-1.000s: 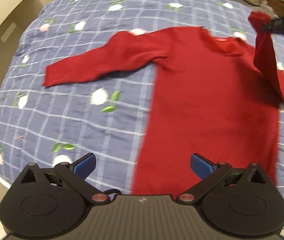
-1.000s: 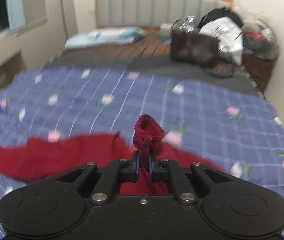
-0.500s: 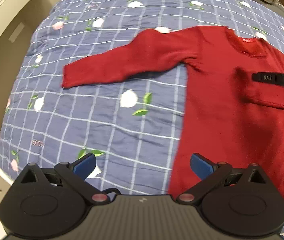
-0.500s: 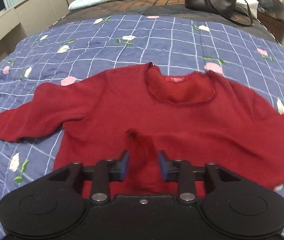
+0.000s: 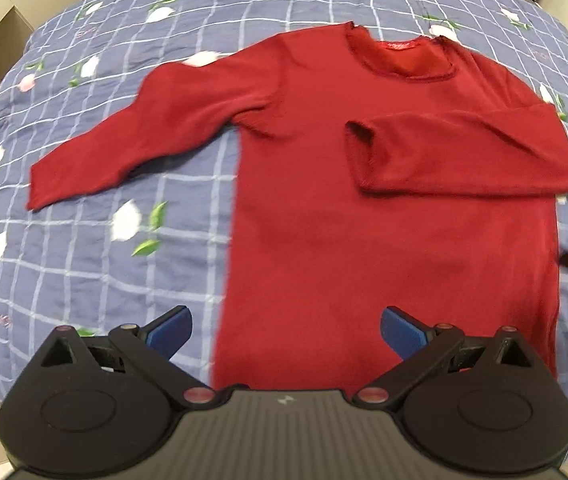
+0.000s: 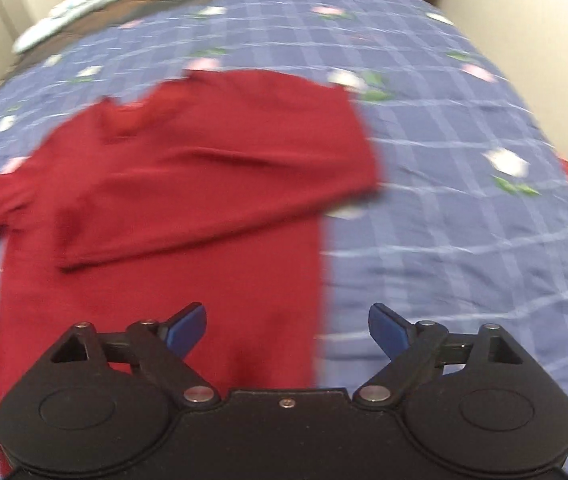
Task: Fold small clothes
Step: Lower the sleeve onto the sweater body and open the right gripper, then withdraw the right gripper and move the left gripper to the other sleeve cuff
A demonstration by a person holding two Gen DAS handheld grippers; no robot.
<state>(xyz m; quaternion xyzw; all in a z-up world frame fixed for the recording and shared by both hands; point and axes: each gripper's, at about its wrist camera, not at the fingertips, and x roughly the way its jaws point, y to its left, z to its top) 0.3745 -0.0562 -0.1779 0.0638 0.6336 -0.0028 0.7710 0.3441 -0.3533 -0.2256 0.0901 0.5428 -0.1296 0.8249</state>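
A: Both wide open down front, left gripper (image 5: 286, 330) and right gripper (image 6: 287, 328), blue pads spread, holding nothing.

B: Beyond them the soft red sweater (image 5: 384, 220) lies flat on the checked floral quilt (image 5: 104, 264), hem nearest, collar farthest.

A: 1 sleeve folded across the chest, the other stretched out left. Blurred pillow (image 6: 72, 4) far back.
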